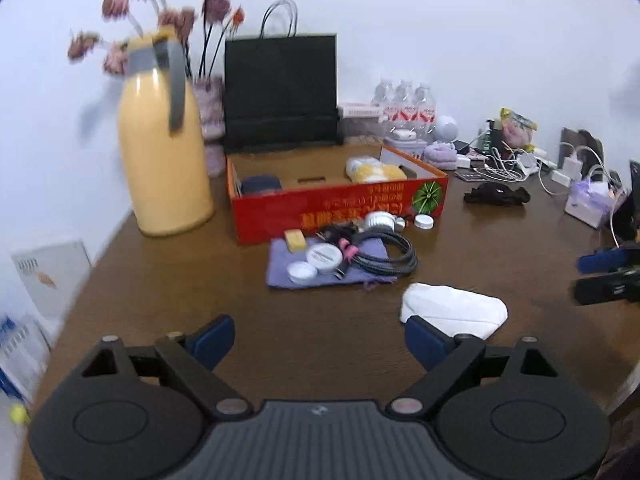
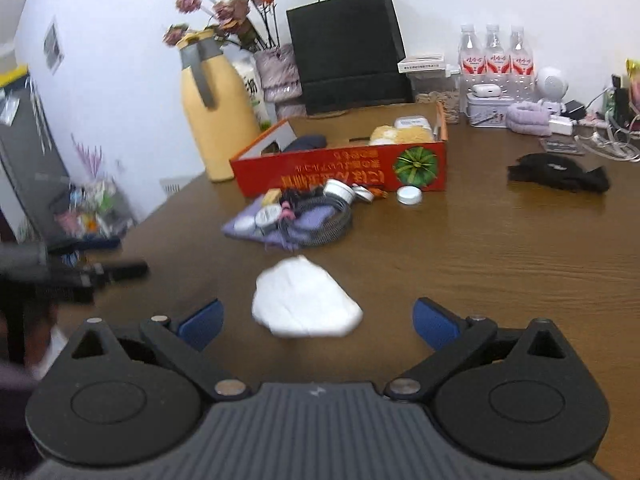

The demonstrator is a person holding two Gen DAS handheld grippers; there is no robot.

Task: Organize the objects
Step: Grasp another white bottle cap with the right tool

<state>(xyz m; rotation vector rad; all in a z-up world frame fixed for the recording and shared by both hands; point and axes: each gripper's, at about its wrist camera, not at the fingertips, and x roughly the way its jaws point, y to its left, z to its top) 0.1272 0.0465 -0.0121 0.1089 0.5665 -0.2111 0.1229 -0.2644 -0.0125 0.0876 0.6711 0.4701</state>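
A red cardboard box [image 1: 340, 208] [image 2: 344, 168] stands open on the brown table and holds a yellow-white cloth [image 1: 376, 170] and a dark item [image 1: 260, 185]. In front of it a purple cloth [image 1: 320, 268] [image 2: 276, 224] carries small round tins [image 1: 324, 258], a yellow block [image 1: 295, 239] and a coiled grey cable [image 1: 384, 254] [image 2: 324, 224]. A white folded cloth [image 1: 454, 308] [image 2: 304, 300] lies nearer. My left gripper [image 1: 320, 344] is open and empty, just left of the white cloth. My right gripper [image 2: 318, 322] is open and empty, with the white cloth just ahead between its fingers.
A yellow thermos jug [image 1: 164, 148] [image 2: 216, 108], a vase of dried flowers [image 1: 212, 120] and a black paper bag [image 1: 280, 92] [image 2: 348, 48] stand behind the box. Water bottles [image 2: 494, 60], chargers and cables [image 1: 512, 164] and a black cloth [image 2: 560, 172] lie at the right.
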